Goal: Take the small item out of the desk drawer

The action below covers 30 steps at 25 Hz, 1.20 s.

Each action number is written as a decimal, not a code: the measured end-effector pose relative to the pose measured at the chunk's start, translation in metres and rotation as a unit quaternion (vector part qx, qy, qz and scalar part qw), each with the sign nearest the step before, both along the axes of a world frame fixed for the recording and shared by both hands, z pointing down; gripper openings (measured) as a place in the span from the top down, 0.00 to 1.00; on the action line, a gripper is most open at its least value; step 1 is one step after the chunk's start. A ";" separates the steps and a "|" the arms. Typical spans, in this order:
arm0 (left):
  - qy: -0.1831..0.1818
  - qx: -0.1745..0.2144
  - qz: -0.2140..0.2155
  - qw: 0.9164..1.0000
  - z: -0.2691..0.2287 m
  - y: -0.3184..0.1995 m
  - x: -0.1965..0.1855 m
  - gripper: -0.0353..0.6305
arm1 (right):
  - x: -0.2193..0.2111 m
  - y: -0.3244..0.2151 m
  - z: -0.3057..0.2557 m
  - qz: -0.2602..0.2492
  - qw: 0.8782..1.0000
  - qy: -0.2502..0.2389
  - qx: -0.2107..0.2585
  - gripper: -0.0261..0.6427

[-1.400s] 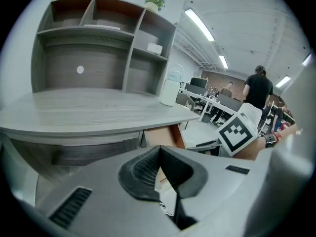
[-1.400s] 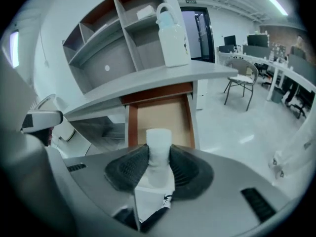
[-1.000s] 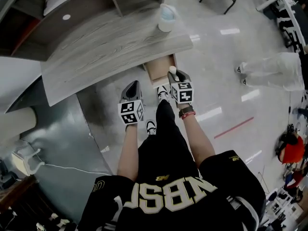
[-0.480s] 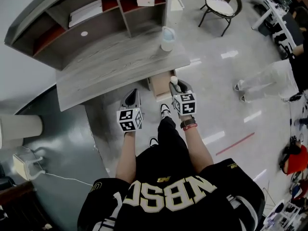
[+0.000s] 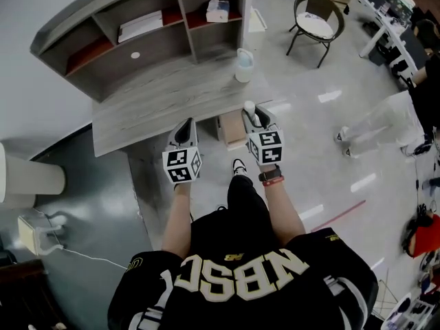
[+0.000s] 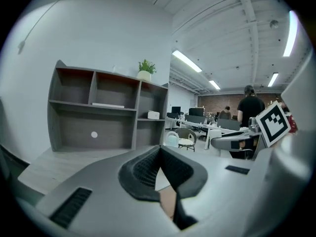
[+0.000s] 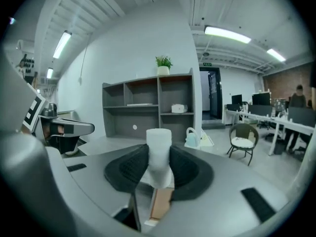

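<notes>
Right hand-held gripper [image 7: 159,168]: jaws clamped on the small item [image 7: 159,143], a pale, upright cylinder. Both dark pads press its sides, and its top stands clear above them.

From the head view, the right hand-held gripper [image 5: 254,113] hangs just over the front edge of the counter [image 5: 137,119], towards the counter's right end. The small item [image 5: 248,106] sits at the gripper's tip, nearest the counter. It is out of the drawer [image 5: 232,128], which stands pulled open under the counter's front edge, directly below the gripper. The right gripper view shows the drawer's wooden side beneath the jaws. I cannot make out its contents.

Left hand-held gripper [image 6: 159,168]: pads meet at the tips and nothing is between them. In the head view the left hand-held gripper [image 5: 186,124] is level with the counter's front edge, left of the drawer and apart from the right one. Both point towards the counter.

On the counter:
- A shelf unit [image 5: 155,23] runs along the back edge.
- A small pale box [image 5: 218,9] sits in one of the shelf unit's right compartments.
- A translucent jug [image 5: 243,65] stands near the right end, beyond the small item. It looks plastic, though it is too small to be sure.
- A potted plant [image 7: 163,63] tops the shelf unit.

A chair [image 5: 313,26] stands on the floor, well to the right of the counter.
</notes>
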<state>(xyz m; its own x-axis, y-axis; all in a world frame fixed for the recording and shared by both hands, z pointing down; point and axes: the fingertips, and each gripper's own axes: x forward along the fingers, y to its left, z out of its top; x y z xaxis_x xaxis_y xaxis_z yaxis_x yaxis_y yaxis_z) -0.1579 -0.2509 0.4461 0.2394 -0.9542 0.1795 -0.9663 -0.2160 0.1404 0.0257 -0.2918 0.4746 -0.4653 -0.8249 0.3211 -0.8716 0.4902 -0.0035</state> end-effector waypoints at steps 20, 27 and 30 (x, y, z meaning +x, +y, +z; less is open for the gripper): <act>0.004 0.108 -0.010 0.994 -0.092 0.035 -0.005 0.92 | -0.019 0.041 -0.103 -0.020 0.994 -0.046 0.096 0.75; 0.006 0.116 -0.004 0.993 -0.096 0.037 0.000 0.92 | -0.012 0.043 -0.102 -0.017 0.995 -0.043 0.094 0.75; 0.006 0.115 0.002 0.993 -0.095 0.037 0.006 0.92 | -0.010 0.042 -0.100 -0.015 0.995 -0.042 0.091 0.75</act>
